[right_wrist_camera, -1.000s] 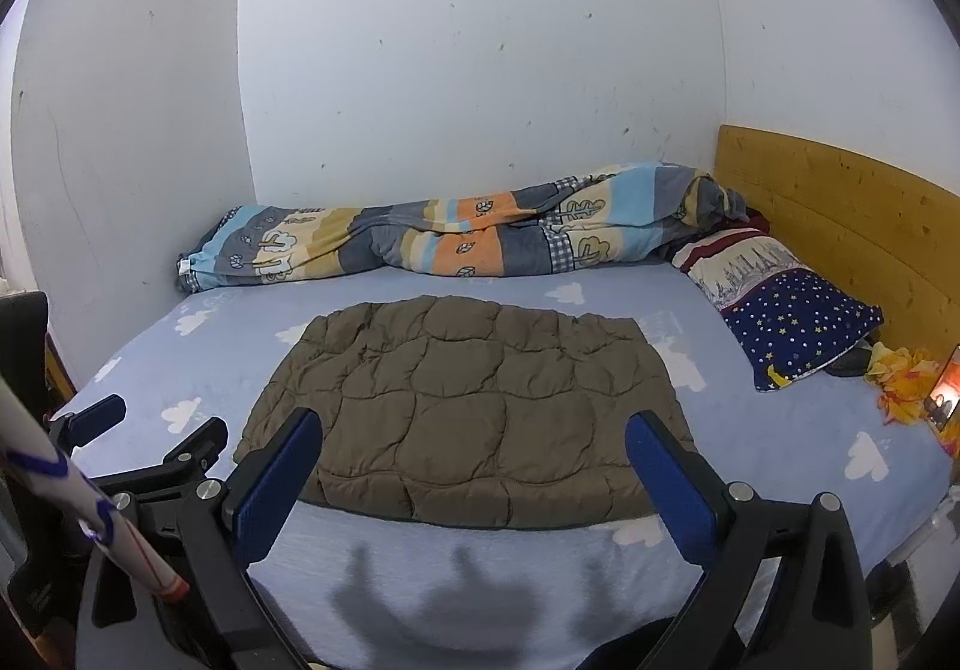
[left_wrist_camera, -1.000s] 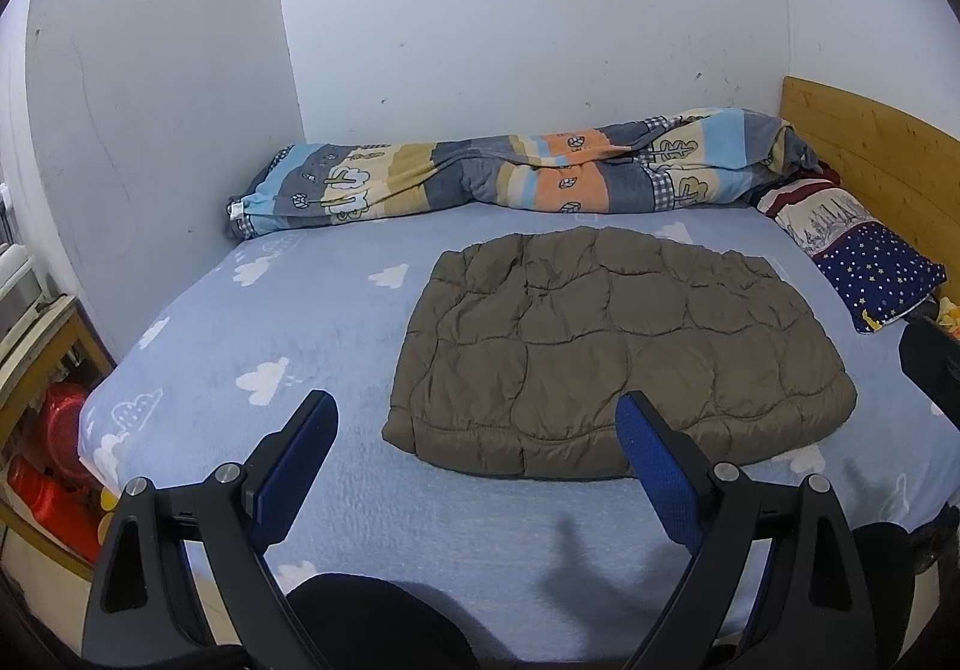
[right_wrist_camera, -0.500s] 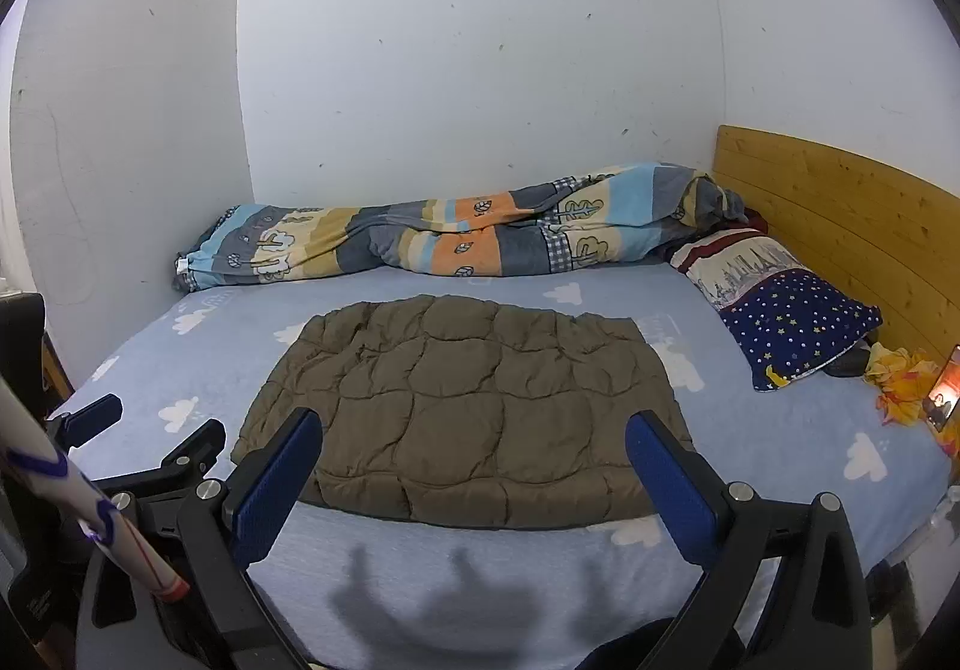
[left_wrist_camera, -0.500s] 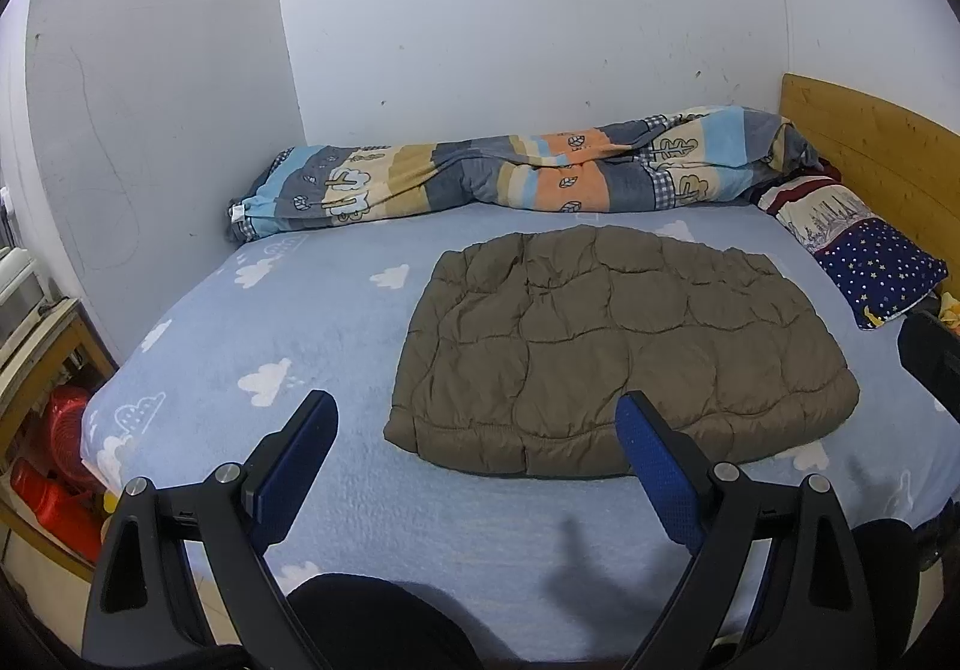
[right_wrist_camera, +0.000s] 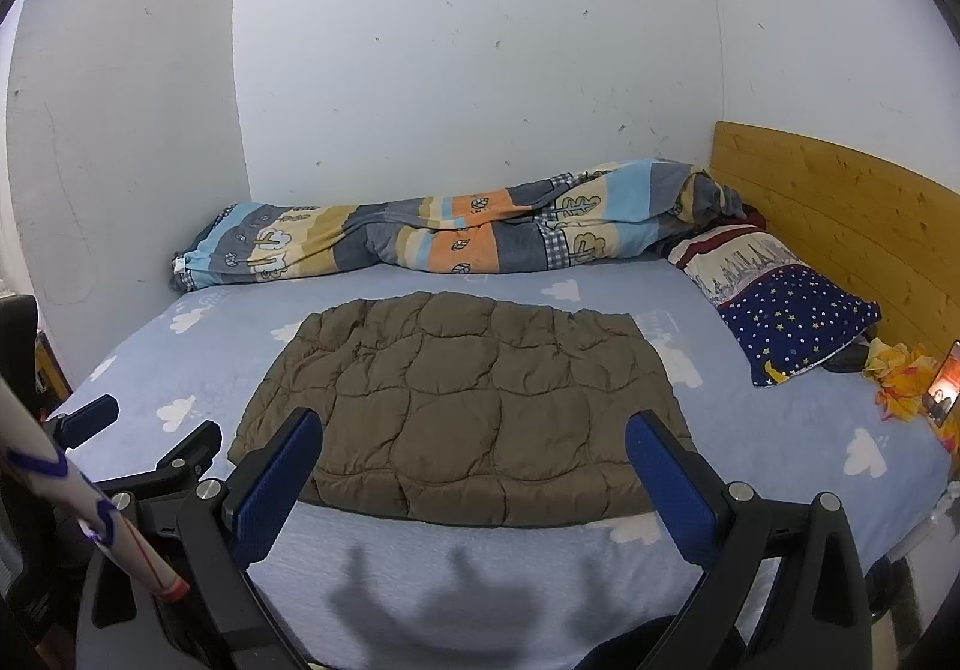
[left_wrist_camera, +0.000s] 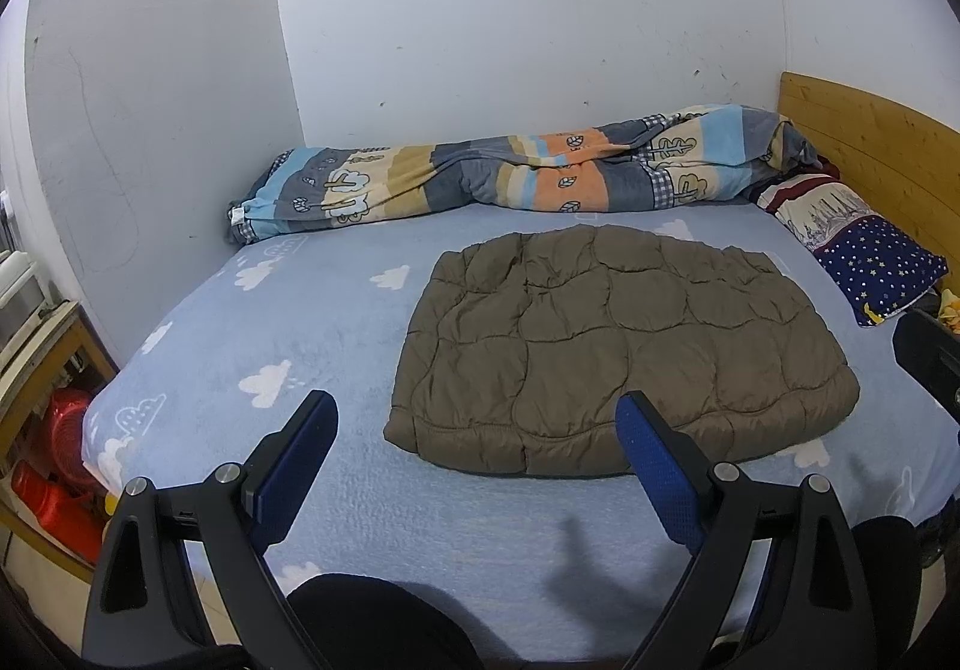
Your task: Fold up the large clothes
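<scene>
A brown quilted padded garment lies folded flat in the middle of the bed; it also shows in the right wrist view. My left gripper is open and empty, held back over the bed's front edge, short of the garment's near hem. My right gripper is open and empty, also held back at the front edge. The left gripper also shows at the left of the right wrist view.
A rolled striped duvet lies along the back wall. A starry blue pillow rests by the wooden headboard. Yellow cloth and a phone sit at the right edge. A wooden shelf with red items stands left.
Both grippers have drifted very slightly; the garment has not moved and both stay open.
</scene>
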`<move>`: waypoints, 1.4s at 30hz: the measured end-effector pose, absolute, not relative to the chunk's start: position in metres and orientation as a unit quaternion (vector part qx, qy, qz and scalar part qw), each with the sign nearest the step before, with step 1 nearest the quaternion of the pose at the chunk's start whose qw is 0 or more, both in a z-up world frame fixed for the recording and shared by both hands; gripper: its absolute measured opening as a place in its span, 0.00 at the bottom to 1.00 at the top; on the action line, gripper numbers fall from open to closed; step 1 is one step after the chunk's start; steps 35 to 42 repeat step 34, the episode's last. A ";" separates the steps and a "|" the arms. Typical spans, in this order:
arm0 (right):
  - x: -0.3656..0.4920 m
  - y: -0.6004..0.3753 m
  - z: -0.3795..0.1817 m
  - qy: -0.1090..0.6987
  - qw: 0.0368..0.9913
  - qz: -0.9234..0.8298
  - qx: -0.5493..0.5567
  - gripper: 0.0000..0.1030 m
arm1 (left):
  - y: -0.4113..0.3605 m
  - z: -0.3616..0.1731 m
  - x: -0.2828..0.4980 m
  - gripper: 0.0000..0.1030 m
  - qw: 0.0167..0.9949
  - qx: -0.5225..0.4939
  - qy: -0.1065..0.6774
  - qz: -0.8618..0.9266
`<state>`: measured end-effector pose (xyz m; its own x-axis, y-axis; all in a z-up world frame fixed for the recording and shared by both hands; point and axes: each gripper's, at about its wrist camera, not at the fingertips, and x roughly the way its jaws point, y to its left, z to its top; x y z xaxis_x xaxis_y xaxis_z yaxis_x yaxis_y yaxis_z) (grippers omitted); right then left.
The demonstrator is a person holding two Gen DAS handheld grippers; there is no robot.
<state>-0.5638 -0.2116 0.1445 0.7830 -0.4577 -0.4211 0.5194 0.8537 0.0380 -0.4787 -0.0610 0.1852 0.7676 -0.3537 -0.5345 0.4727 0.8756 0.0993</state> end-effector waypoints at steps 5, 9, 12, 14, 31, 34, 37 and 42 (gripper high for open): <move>-0.565 -0.212 0.141 0.203 0.940 -0.263 0.080 1.00 | -0.061 0.185 -0.479 0.90 0.933 0.116 0.260 -0.222; -0.564 -0.213 0.141 0.204 0.939 -0.264 0.081 1.00 | -0.059 0.184 -0.479 0.90 0.932 0.118 0.260 -0.223; -0.565 -0.213 0.140 0.204 0.939 -0.264 0.081 1.00 | -0.059 0.184 -0.480 0.90 0.932 0.117 0.260 -0.223; -0.565 -0.213 0.140 0.204 0.940 -0.263 0.081 1.00 | -0.059 0.184 -0.479 0.90 0.932 0.118 0.259 -0.224; -0.569 -0.216 0.139 0.205 0.940 -0.260 0.080 1.00 | -0.051 0.187 -0.482 0.90 0.935 0.123 0.243 -0.226; -0.569 -0.215 0.140 0.203 0.941 -0.259 0.078 1.00 | -0.053 0.190 -0.487 0.90 0.936 0.132 0.230 -0.230; -0.569 -0.215 0.140 0.203 0.941 -0.259 0.078 1.00 | -0.053 0.190 -0.487 0.90 0.936 0.132 0.230 -0.230; -0.569 -0.215 0.140 0.203 0.941 -0.259 0.078 1.00 | -0.053 0.190 -0.487 0.90 0.936 0.132 0.230 -0.230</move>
